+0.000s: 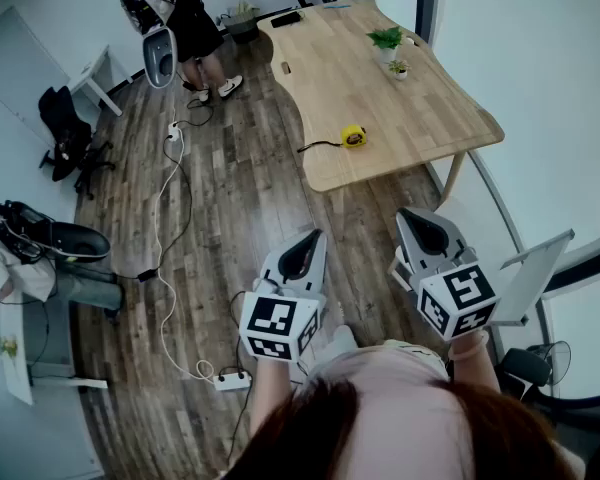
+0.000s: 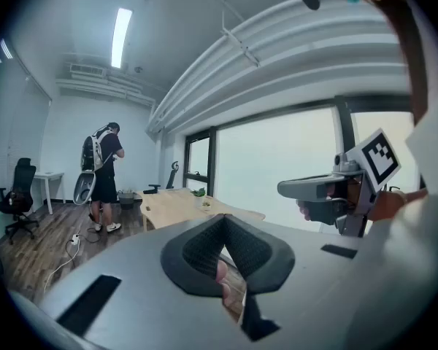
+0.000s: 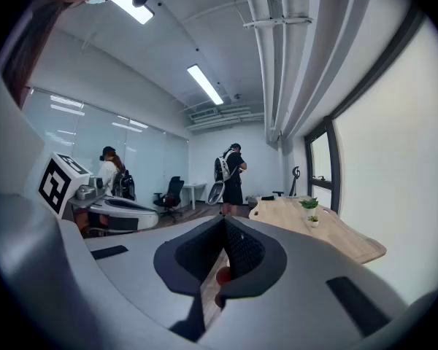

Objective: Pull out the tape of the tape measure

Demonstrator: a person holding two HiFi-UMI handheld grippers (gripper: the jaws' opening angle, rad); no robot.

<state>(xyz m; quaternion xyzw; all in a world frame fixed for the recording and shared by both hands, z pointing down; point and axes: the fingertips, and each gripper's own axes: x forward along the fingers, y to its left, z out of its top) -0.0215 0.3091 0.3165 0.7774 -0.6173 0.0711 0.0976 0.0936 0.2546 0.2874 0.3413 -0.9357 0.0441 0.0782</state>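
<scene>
A yellow tape measure (image 1: 354, 136) lies near the front edge of the wooden table (image 1: 420, 108), with a dark strap trailing to its left. My left gripper (image 1: 302, 255) and my right gripper (image 1: 426, 232) hang side by side over the wooden floor, well short of the table. Both are shut with nothing between the jaws. In the left gripper view the jaws meet at the left gripper (image 2: 223, 233), and the table (image 2: 177, 204) lies far ahead. The right gripper (image 3: 224, 232) shows the same closed jaws, with the table (image 3: 328, 228) off to the right.
A person with a backpack (image 1: 175, 18) stands at the far end of the room by the table. A white cable with a power strip (image 1: 230, 377) runs across the floor on my left. Two small potted plants (image 1: 388, 44) stand on the table. A black office chair (image 1: 65, 128) is at left.
</scene>
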